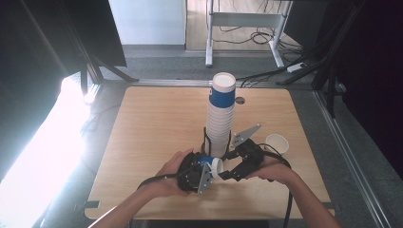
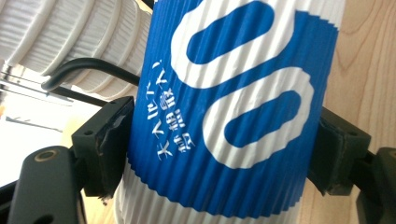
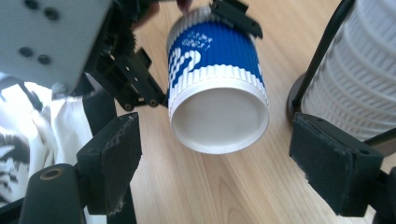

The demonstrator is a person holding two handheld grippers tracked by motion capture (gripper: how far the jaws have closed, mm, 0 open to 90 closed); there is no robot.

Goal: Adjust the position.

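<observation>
Left tool (image 1: 205, 167) clamped on a blue-and-white ribbed paper cup (image 1: 212, 165), pads pressed to both sides of the blue sleeve; cup lies on its side, low centre of the high view, above the light wooden counter (image 1: 157, 123). In the left gripper view the cup (image 2: 233, 112) sits between both black jaws, touching each. Right tool (image 1: 227, 175) has jaws apart, nothing between the pads; it sits just right of the cup, facing its white bottom. Right gripper view: cup (image 3: 217, 88) upper centre, bottom toward camera, beyond the spread jaws, not touching them. Tall stack of white ribbed paper cups (image 1: 220, 118) with a blue one on top stands mid-frame in a black wire holder, just behind the tools. Single white paper cup (image 1: 277, 143) upright, right of centre, near the right hand (image 1: 275, 171).
</observation>
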